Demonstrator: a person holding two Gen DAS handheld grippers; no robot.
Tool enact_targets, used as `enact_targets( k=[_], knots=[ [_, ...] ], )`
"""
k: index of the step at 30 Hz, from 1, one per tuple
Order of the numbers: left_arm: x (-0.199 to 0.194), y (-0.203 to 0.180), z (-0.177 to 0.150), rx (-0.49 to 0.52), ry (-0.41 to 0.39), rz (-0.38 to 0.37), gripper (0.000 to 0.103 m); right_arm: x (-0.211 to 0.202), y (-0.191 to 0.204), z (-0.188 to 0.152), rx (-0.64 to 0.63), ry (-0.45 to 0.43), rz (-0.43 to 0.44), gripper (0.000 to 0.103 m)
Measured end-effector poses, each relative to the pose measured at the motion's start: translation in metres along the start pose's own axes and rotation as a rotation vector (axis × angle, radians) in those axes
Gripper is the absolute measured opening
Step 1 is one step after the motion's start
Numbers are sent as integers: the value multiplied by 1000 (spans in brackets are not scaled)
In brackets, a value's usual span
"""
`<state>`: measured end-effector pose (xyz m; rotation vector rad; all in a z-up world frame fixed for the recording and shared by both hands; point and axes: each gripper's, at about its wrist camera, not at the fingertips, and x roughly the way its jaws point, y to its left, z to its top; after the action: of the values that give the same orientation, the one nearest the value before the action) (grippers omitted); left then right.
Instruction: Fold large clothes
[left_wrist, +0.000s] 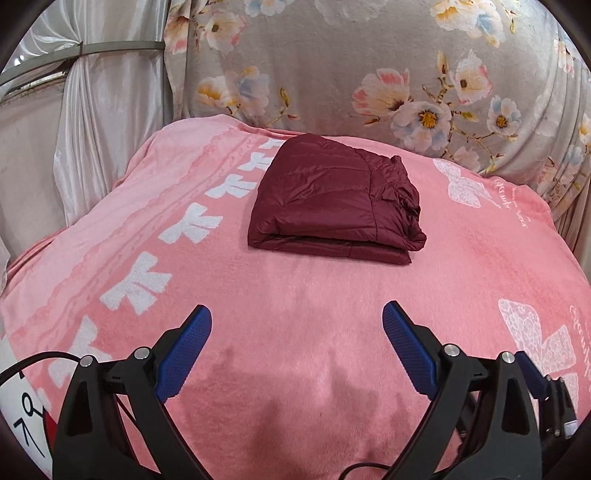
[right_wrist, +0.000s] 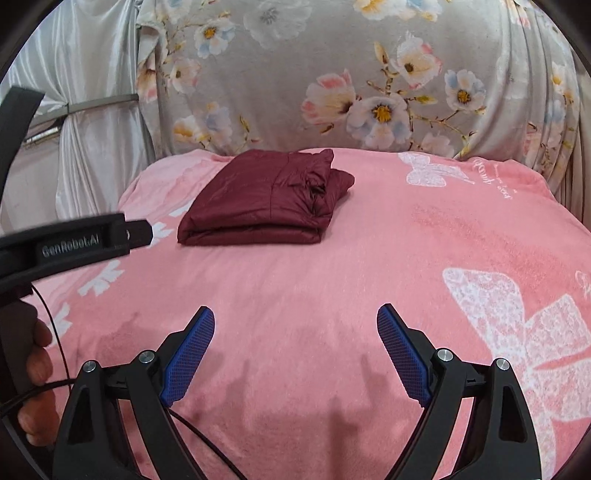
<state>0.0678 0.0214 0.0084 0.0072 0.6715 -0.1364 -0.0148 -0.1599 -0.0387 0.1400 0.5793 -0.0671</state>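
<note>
We see dark red jacket (left_wrist: 334, 201) folded into flat packet, lying on pink blanket (left_wrist: 295, 295) toward its far edge, left of middle in right wrist view. Our left gripper (left_wrist: 297, 325) hovers low over blanket's near part, jaws spread wide, nothing between them, well apart from jacket. Our right gripper (right_wrist: 295, 325) likewise: jaws released, empty, over near edge. Left hand (right_wrist: 37, 373) grips left handle at frame's left side. Floral grey cloth (left_wrist: 369, 66) hangs behind far edge; white curtain (left_wrist: 92, 129) at far left corner.

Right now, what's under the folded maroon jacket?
The folded maroon jacket lies on the pink blanket. The blanket beneath it and whatever's between its layers are hidden.
</note>
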Motion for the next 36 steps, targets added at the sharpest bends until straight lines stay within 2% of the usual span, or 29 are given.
enact_targets(
  k=[4,8,36],
  knots=[
    [5,2,-3,-3,17,5,91,-2,14,-4,-68,-24,-65,87],
    [10,3,-8,-1,34,13,91,-2,15,-1,-81,-24,-87,87],
    [13,8,-28,40,70,36,87,-7,6,9,-17,12,-61,87]
  ],
)
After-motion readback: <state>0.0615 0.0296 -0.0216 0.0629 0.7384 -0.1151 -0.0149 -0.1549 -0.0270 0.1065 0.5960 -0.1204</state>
